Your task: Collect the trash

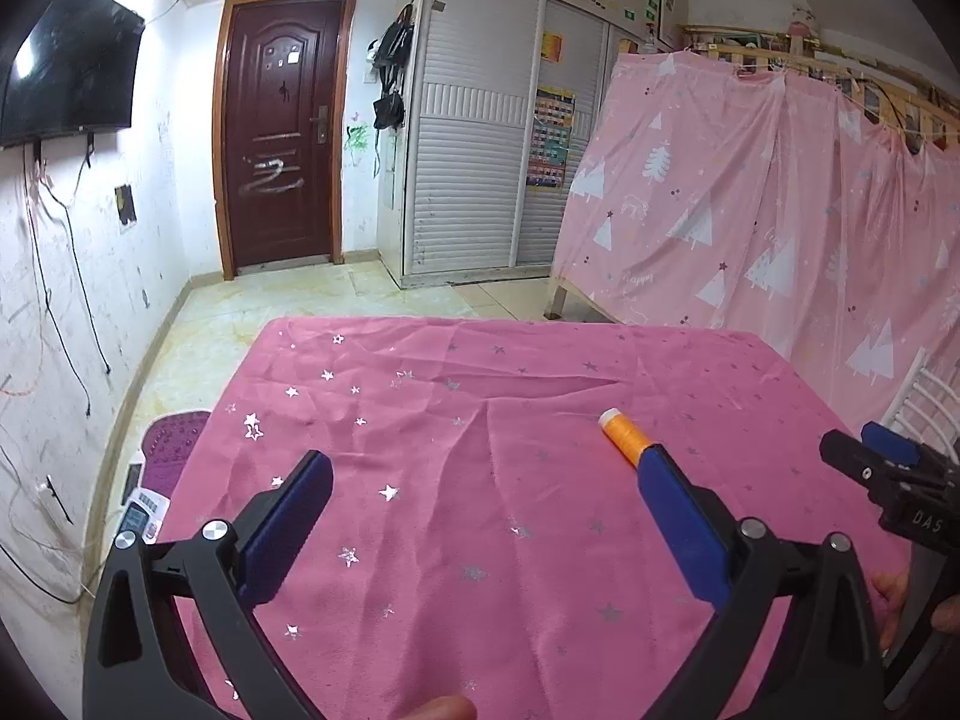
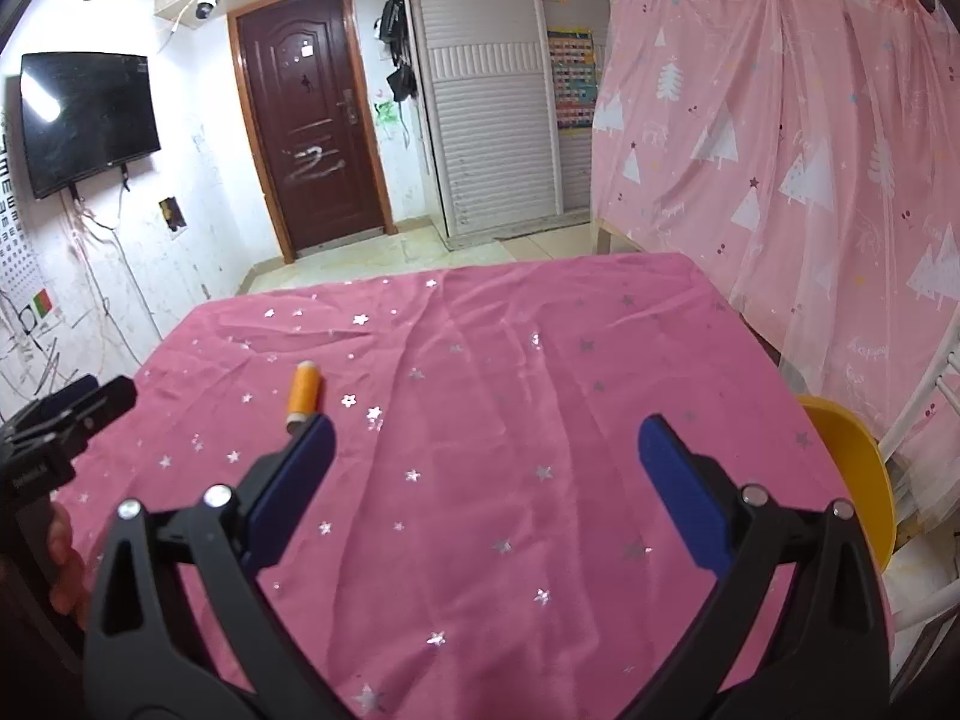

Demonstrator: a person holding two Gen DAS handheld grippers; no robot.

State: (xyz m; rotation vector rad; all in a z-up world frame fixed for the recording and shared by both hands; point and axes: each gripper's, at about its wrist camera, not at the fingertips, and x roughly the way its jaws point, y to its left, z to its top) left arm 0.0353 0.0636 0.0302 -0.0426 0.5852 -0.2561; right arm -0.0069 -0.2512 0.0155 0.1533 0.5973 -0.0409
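Note:
An orange spool of thread [image 1: 624, 437] lies on its side on the pink star-patterned tablecloth [image 1: 480, 540]. It also shows in the right wrist view [image 2: 303, 393]. My left gripper [image 1: 489, 471] is open and empty above the cloth, its right fingertip just in front of the spool. My right gripper [image 2: 486, 438] is open and empty, its left fingertip near the spool's near end. Each gripper shows at the edge of the other's view: the right one [image 1: 882, 468] and the left one [image 2: 78, 408].
A yellow container [image 2: 852, 468] stands beside the table's right edge. A pink curtain [image 2: 780, 150] hangs at the right. A white chair [image 2: 936, 480] is at the far right. A purple mat [image 1: 174, 444] and a small device lie on the floor at the left.

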